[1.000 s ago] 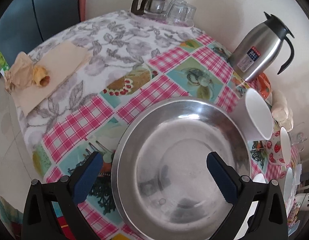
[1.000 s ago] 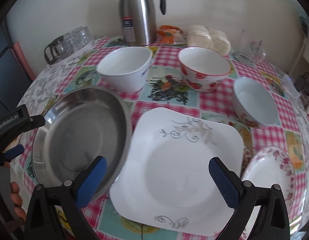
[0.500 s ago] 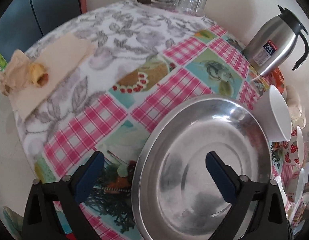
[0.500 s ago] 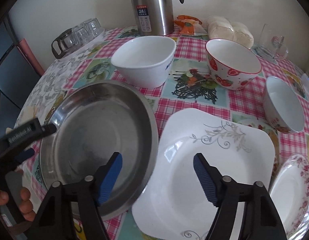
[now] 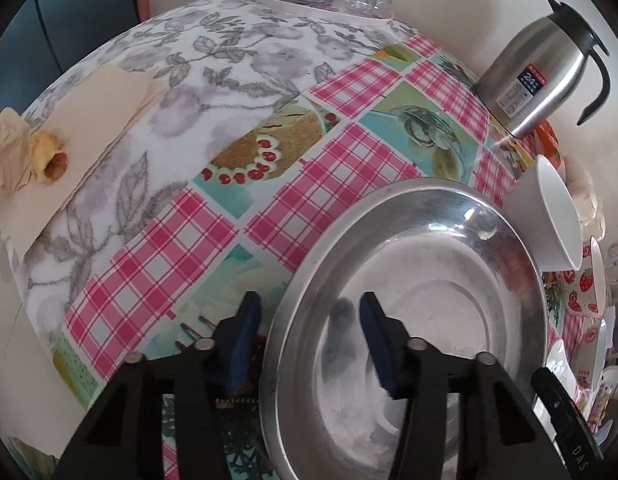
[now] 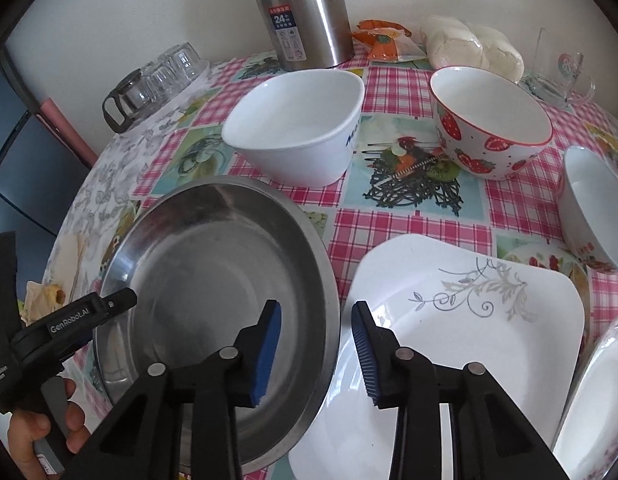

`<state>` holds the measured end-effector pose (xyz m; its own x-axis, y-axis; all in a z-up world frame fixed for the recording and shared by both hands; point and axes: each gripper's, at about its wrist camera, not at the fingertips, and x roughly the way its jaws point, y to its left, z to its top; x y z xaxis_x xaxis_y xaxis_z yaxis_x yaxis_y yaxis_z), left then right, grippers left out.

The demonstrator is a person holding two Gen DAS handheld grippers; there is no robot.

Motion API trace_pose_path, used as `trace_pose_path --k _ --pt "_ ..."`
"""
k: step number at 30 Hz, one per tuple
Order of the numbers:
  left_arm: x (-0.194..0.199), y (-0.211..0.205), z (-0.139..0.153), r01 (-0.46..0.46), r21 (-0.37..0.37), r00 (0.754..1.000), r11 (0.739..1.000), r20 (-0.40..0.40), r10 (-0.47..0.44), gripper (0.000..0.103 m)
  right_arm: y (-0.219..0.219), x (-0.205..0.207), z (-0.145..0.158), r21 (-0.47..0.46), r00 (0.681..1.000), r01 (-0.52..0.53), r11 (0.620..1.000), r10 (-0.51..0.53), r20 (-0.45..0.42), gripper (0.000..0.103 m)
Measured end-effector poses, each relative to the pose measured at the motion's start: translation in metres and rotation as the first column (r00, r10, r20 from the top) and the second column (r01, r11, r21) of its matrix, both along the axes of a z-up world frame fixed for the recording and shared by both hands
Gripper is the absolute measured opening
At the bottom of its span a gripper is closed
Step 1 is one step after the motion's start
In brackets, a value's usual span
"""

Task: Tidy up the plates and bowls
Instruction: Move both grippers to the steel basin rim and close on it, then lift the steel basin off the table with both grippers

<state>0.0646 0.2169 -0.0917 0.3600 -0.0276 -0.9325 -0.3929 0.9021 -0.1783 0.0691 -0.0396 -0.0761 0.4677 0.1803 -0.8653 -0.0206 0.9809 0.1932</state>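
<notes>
Both grippers straddle opposite rims of the steel plate (image 6: 229, 304), which sits on the checked tablecloth (image 5: 197, 248) beside the square white plate (image 6: 469, 320). The left gripper (image 5: 309, 336) and right gripper (image 6: 317, 348) are closing (pads not yet pressing).

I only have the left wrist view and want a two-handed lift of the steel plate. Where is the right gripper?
Observer: The right gripper straddles the steel plate at its rim. Its jaws are closing, pads not yet pressing.
Operator: What lies beyond that rim?
Observer: A square white plate, right beside the steel plate.
Operator: Anything further out?
Observer: A floral plate, at the far edge of the square white plate.
</notes>
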Motion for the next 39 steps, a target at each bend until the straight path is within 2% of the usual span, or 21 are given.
trace_pose_path --k 2,5,7,14,23,39 --pt "0.004 -0.002 -0.001 0.01 0.014 1.0 1.0 -0.002 -0.01 0.039 0.0 0.0 0.0 0.005 1.0 -0.001 1.0 0.001 0.001 0.038" --pt "0.009 -0.002 -0.003 0.007 0.029 1.0 1.0 -0.005 -0.007 0.031 0.002 0.0 0.001 0.011 1.0 -0.009 1.0 0.009 0.004 0.038" --pt "0.006 0.003 -0.002 -0.001 0.018 1.0 1.0 0.0 0.001 0.029 0.003 0.0 0.001 0.009 1.0 -0.011 1.0 0.011 0.003 0.038" --pt "-0.004 0.015 -0.001 -0.024 -0.003 1.0 1.0 0.013 0.024 0.029 0.002 -0.001 0.0 0.057 1.0 -0.014 0.998 0.014 0.001 0.037" --pt "-0.008 0.021 -0.001 -0.032 -0.012 0.999 0.999 0.027 0.032 0.029 0.008 0.001 -0.007 0.065 0.999 -0.027 0.998 0.029 -0.029 0.035" --pt "0.002 0.012 -0.001 -0.01 0.042 1.0 0.999 0.02 0.01 0.031 0.017 0.001 -0.015 0.045 0.998 -0.033 0.998 0.035 -0.048 0.034"
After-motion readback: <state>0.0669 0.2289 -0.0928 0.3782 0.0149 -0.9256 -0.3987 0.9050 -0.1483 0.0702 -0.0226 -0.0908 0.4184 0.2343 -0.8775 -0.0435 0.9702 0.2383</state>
